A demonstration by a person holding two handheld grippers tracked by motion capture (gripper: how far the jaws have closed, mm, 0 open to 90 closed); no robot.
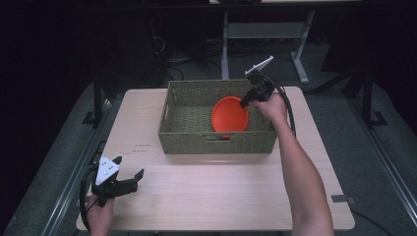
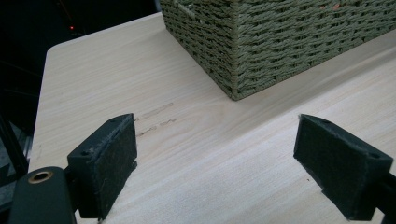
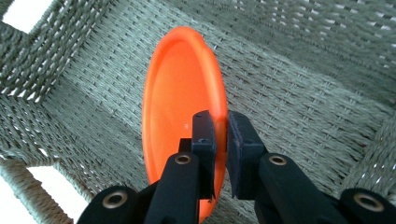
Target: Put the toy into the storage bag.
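An orange plate [image 1: 229,116] stands on edge, tilted, inside the green woven basket [image 1: 187,135] at the middle of the table. My right gripper [image 1: 244,102] reaches over the basket's right side and is shut on the plate's rim. In the right gripper view the two black jaws pinch the plate [image 3: 175,98] at its edge, gripper [image 3: 226,130], with the basket's woven floor [image 3: 299,88] behind. My left gripper [image 1: 129,173] rests low at the table's front left, open, nothing between its pads [image 2: 105,163]; the gripper [image 2: 215,163] faces the basket's corner [image 2: 243,60].
The light wooden table [image 1: 216,187] has wide free room in front of the basket and to its left. Faint pencil marks [image 2: 156,116] lie on the wood near the left gripper. Beyond the table stand a metal desk frame [image 1: 300,54] and cables on a dark floor.
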